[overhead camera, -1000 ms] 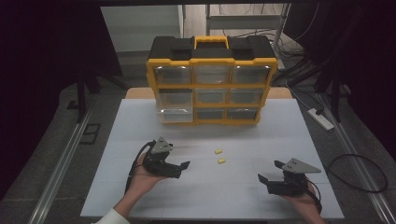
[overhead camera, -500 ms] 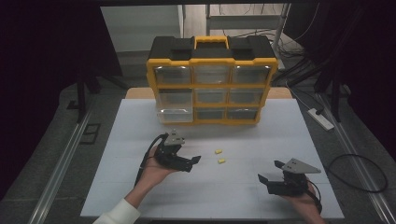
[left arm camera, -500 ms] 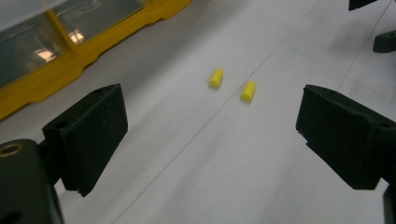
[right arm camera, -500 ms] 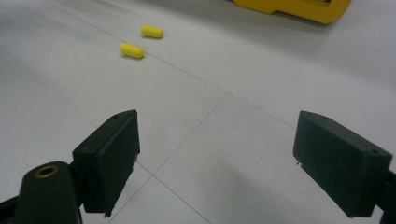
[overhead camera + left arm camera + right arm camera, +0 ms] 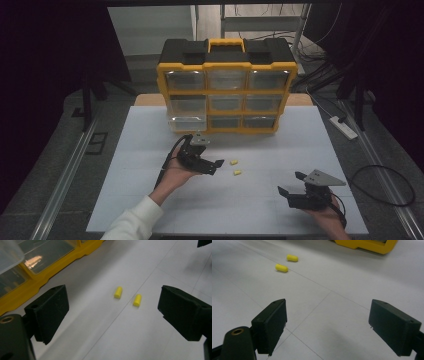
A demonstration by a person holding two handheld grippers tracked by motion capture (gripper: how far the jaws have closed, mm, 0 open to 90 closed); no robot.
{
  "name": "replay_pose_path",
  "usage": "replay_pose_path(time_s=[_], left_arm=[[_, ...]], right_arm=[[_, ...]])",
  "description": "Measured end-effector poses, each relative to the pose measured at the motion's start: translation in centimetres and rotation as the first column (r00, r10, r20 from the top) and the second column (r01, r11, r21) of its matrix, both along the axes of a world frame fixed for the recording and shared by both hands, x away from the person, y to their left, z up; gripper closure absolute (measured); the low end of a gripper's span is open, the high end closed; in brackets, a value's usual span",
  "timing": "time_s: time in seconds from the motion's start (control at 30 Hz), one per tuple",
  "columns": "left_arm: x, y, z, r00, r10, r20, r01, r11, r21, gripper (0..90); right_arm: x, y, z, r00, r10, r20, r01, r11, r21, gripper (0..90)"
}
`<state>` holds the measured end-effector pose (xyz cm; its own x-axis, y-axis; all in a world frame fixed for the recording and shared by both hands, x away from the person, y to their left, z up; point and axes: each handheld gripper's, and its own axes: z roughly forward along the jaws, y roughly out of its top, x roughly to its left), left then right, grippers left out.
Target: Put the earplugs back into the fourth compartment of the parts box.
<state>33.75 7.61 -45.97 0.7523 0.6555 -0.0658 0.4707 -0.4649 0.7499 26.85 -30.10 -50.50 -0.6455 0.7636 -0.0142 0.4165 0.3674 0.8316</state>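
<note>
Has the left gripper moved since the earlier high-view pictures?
Yes. The left gripper has gone forward and rightward toward the two small yellow foam earplugs, nearer the yellow-and-black drawer organiser.

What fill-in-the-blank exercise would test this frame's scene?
1. The number of small yellow pieces lying on the white table is ____.
2. The left gripper has its jaws ____.
3. The organizer has a frame coloured ____.
4. The right gripper holds ____.

Missing words: two; open; yellow; nothing
</note>
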Motion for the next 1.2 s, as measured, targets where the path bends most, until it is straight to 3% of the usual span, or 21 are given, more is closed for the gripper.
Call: replay_pose_path(time_s=[0.27, 0.77, 1.2], left_arm=[[1.6, -2.0, -1.4, 0.9992, -0.03, -0.026, 0.031, 0.999, 0.031, 10.7], [3.8, -4.9, -2.0, 0.9952, -0.089, -0.039, 0.093, 0.9905, 0.101, 13.1], [5.6, -6.3, -3.4, 0.9914, -0.107, -0.076, 0.117, 0.9834, 0.139, 15.1]], right_arm=[[0.1, 0.0, -0.1, 0.9999, -0.009, -0.006, 0.009, 1.0, 0.002, 15.8], [0.2, -0.2, -0.2, 0.9998, -0.018, -0.013, 0.018, 0.9998, 0.004, 15.8], [0.1, -0.3, -0.2, 0.9998, -0.014, -0.017, 0.014, 0.9999, 0.003, 16.0]])
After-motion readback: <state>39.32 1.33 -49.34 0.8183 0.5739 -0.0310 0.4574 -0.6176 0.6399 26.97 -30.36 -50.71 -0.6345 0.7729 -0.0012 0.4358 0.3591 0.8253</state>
